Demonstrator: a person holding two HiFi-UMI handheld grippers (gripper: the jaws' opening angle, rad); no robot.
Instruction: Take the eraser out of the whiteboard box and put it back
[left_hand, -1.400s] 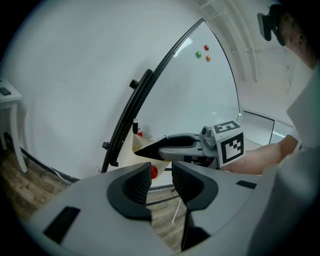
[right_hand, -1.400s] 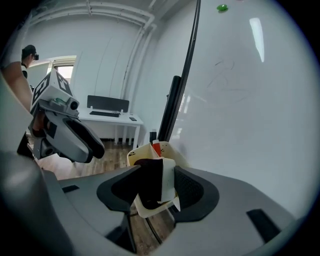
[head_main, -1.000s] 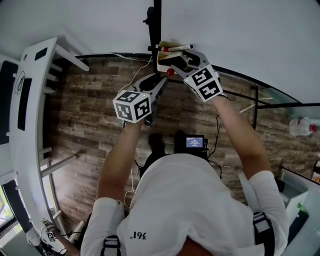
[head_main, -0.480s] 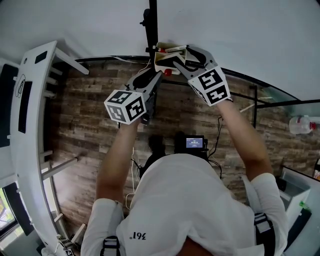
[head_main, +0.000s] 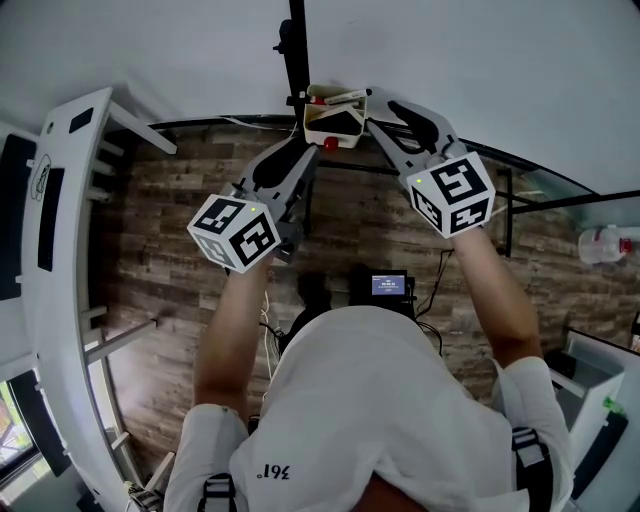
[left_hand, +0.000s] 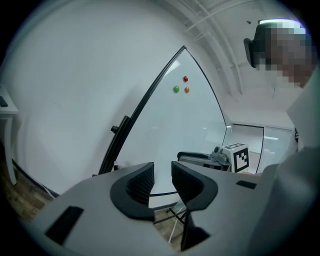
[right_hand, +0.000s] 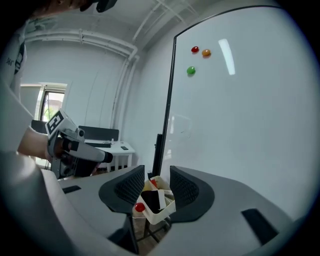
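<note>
Fingers (right_hand: 186, 191) of the right gripper (right_hand: 157, 174) stand spread and have just been closing, with nothing pinched. The whiteboard box (right_hand: 161, 214) sits just past their tips, far from the person and by the whiteboard (right_hand: 240, 125). The dark eraser (right_hand: 151, 200) lies inside it. Left of it, the left gripper (left_hand: 162, 172) holds its fingers slightly parted and empty.

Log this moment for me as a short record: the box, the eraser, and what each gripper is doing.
box: against the whiteboard, red magnet on its outer wall
eraser: dark block, lying inside the box, not yet taken out
right gripper: at the box, jaws apart and just been closing, pads pressing on nothing; box shows through the gap
left gripper: jaws apart, nothing between them
</note>
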